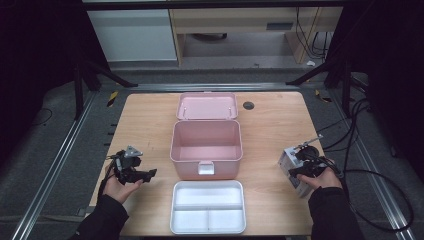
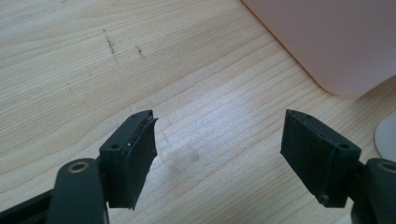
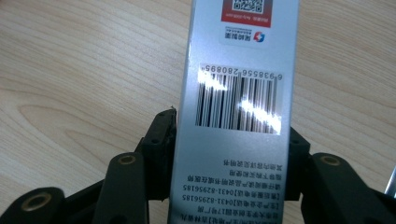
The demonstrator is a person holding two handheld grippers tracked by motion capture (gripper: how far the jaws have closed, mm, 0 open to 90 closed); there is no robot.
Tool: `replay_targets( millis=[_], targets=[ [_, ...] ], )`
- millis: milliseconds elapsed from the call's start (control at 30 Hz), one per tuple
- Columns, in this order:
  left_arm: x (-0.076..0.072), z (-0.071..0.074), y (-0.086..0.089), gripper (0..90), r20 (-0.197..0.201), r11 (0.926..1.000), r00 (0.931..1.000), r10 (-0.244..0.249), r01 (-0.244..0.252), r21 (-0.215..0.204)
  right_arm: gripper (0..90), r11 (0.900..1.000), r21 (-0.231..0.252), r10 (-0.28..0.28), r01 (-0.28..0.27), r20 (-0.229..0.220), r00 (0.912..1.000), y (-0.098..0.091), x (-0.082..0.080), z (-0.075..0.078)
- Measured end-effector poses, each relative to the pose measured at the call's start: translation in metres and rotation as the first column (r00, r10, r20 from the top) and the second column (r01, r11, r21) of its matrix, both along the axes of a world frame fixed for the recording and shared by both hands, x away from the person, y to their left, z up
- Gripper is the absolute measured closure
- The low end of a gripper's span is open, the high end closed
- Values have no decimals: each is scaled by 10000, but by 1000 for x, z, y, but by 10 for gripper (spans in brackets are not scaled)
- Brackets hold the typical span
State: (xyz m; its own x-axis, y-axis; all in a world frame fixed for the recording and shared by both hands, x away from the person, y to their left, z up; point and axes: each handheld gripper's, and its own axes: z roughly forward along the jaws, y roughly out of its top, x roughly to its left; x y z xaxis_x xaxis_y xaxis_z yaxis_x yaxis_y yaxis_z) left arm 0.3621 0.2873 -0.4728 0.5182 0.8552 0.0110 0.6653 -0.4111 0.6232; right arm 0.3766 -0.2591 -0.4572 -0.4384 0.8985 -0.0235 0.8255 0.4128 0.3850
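A silver carton (image 3: 240, 56) with a barcode and a red label lies on the wooden table (image 1: 270, 125) near its right edge, also seen as a small grey carton (image 1: 287, 162) in the high view. My right gripper (image 3: 231, 140) has a black jaw against each long side of it, shut on the carton. My left gripper (image 2: 219, 140) is held in a hand at the table's left side, open, with only bare wood between its fingers (image 2: 135, 158). In the high view the left gripper (image 1: 147, 175) points right toward the pink box (image 1: 190, 169).
The open pink box stands mid-table with its lid (image 1: 207, 106) folded back. A white divided tray (image 1: 173, 207) lies in front of it at the near edge. The pink box's corner (image 2: 336, 42) and the tray's rim (image 2: 387, 137) lie ahead of the left gripper. Cables trail off the right.
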Motion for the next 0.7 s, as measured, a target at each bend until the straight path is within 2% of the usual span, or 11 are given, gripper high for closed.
replay_targets(
  millis=[167, 267, 567, 700],
  targets=[
    [0, -1, -1, 266, -64, 10000, 10000, -55, 55, 41, 553, 9999, -90, 121, -123, -151, 9998, 4, 2, 2],
    [0, 0, 0, 267, -51, 10000, 10000, -47, 47, 16, 556, 9998, -2, 222, -222, -59, 9997, 6, 2, 6],
    [0, -1, -3, 268, -119, 9999, 9998, -139, 139, 20, 555, 9973, 507, 483, -530, 897, 9948, 12, -3, 31],
    [1, -2, -6, 271, -213, 9998, 9996, -210, 211, 38, 555, 9963, 620, 524, -587, 979, 9938, 15, -3, 39]
  ],
)
